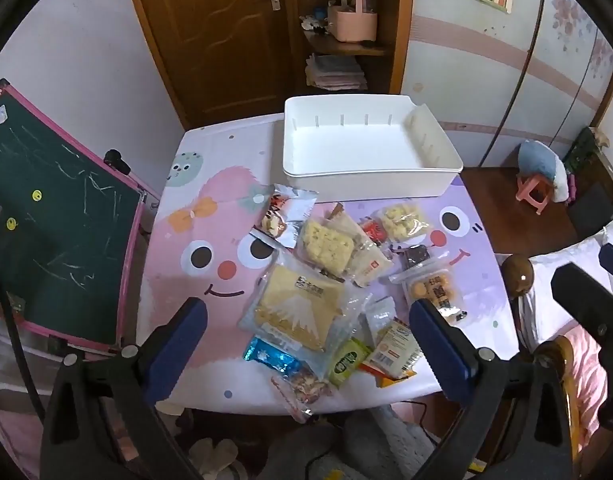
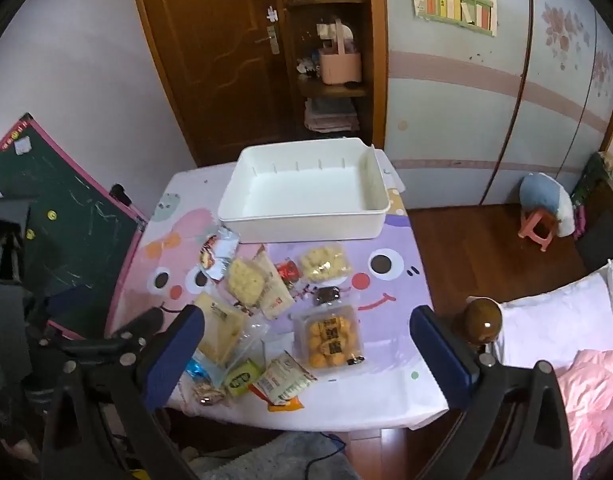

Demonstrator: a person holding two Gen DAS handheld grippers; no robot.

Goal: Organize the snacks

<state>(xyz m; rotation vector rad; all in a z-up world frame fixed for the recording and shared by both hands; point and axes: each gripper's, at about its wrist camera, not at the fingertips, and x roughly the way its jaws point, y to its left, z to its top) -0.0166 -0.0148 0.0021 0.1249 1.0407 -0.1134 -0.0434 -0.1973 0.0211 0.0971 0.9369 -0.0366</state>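
Both tools are held above the near edge of the table (image 1: 210,152), angled down at the snack pile. The left gripper (image 1: 306,328) is spread fully apart with nothing between the pads; the right gripper (image 2: 306,336) likewise, wide and empty. Nothing is gripped or touched yet, so sorting is judged not started.

The white bin (image 1: 370,152) is set at the far side of the table, empty, its opening up and its slotted inner walls visible, probably meant for dividers, though none can be made out. It is placed well behind the snacks, so a clear path from pile to bin is left.

The snacks are heaped loosely in the middle and near part of the cartoon tablecloth, several overlapping. A large bread pack with a mountain print (image 1: 296,312) is laid over neighbouring wrappers; a clear bag of yellow puffed pieces (image 1: 326,244) lies just beyond it. A clear tray of round yellow pastries (image 2: 332,340) sits apart enough to be taken cleanly. A green sachet (image 1: 348,360) and a blue wrapper (image 1: 272,356) lie at the near edge, partly tucked under others.

Wide jaws suit the flat, broad packs. The top-lying or separate packs would be best lifted first, since overlapped ones may be dragged along.
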